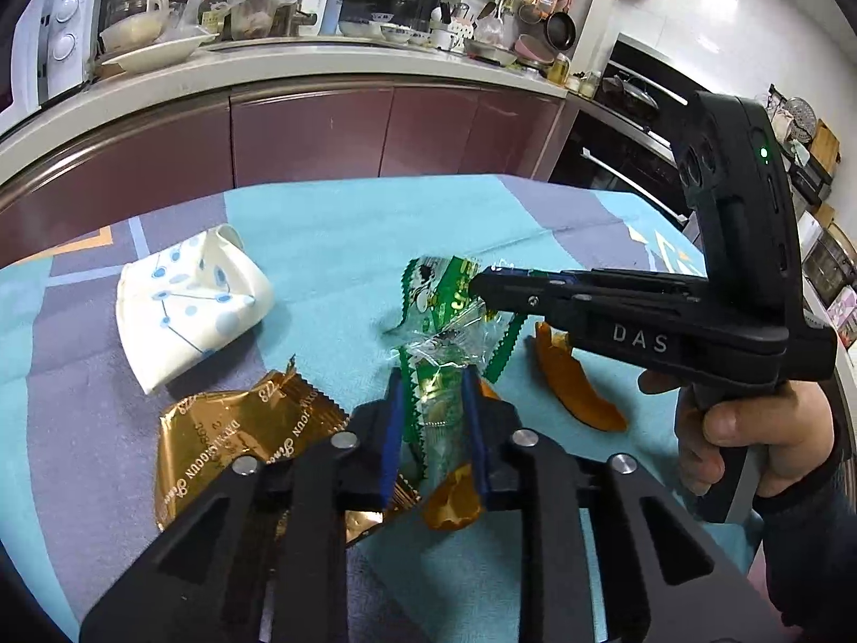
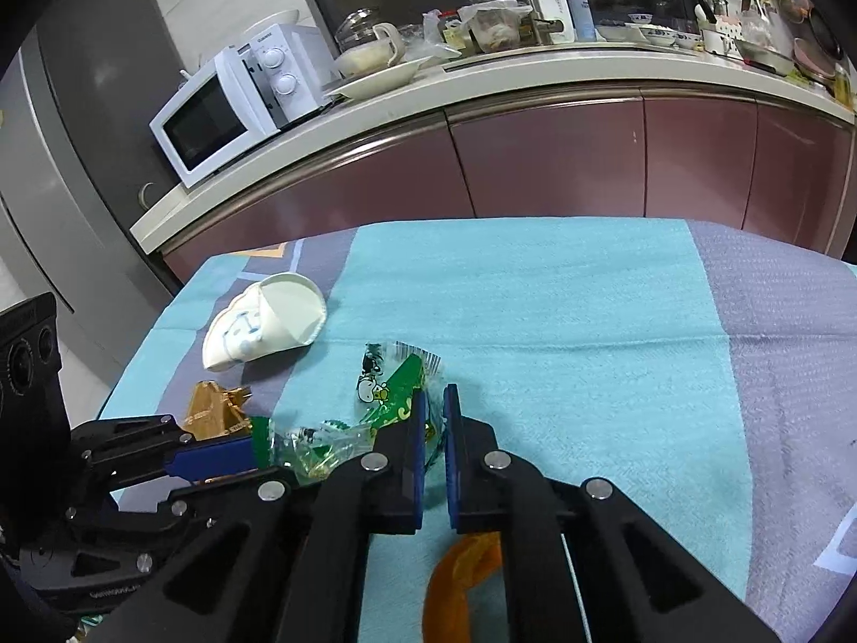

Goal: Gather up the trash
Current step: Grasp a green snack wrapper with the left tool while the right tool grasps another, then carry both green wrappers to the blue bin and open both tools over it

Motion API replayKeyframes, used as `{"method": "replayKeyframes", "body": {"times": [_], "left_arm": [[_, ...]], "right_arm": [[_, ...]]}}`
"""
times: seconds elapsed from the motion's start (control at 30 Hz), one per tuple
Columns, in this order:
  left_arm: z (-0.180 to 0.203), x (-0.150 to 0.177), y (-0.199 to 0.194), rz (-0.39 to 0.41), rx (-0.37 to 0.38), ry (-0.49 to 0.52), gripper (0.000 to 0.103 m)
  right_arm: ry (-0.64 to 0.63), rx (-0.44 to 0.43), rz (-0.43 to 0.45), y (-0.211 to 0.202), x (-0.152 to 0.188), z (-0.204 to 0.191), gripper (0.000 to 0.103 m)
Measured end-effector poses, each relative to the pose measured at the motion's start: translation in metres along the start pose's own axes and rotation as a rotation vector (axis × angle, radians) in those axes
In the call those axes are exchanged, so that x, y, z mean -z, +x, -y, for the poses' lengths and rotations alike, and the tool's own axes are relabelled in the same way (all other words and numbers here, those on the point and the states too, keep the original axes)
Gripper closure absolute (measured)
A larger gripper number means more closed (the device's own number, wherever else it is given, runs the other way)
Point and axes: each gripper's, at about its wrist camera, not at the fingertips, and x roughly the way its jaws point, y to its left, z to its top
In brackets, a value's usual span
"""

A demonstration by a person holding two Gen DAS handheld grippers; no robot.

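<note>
Both hand-held grippers are on the same piece of trash here. The left hand-held gripper (image 1: 431,407) has its blue pads clamped on the near end of the green snack wrapper (image 1: 444,316), and the right hand-held gripper (image 1: 485,283) comes in from the right and pinches the wrapper's far end, so the wrapper is stretched between them just above the worktop (image 1: 332,225). In the right wrist view the right hand-held gripper (image 2: 435,428) shows a thin slit between its pads with the wrapper's edge caught in it, and the left hand-held gripper (image 2: 225,453) sits at the left.

The rest of the trash is spread around. A crushed paper cup (image 1: 187,303) with blue dots lies far left, well apart. A gold foil wrapper (image 1: 235,445) sits near left, partly hidden under the left gripper's body. An orange peel (image 1: 576,386) lies to the right, and another orange scrap (image 1: 452,503) is mostly covered by the pads, so it's hard to say what it is. The person's hand (image 1: 750,439) grips the right handle.
</note>
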Motion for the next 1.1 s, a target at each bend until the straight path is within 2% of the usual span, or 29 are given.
{"method": "replayKeyframes", "body": {"times": [0.27,0.47,0.77,1.0,1.1], "left_arm": [[0.004,-0.008,-0.05,0.128,-0.011,0.0,0.087],[0.012,-0.001,-0.116,0.236,-0.023,0.005,0.087],[0.027,0.052,-0.224,0.367,-0.099,0.014,0.087],[0.026,0.114,-0.294,0.421,-0.217,-0.019,0.087],[0.016,0.144,-0.324,0.434,-0.268,-0.057,0.087]], "right_arm": [[-0.016,0.009,0.106,-0.037,-0.008,-0.015,0.099],[-0.026,-0.015,0.189,-0.082,0.0,-0.033,0.099],[-0.051,-0.048,0.276,-0.143,0.05,-0.07,0.099],[-0.104,-0.059,0.315,-0.176,0.095,-0.116,0.099],[-0.127,-0.095,0.305,-0.181,0.11,-0.138,0.099]]}}
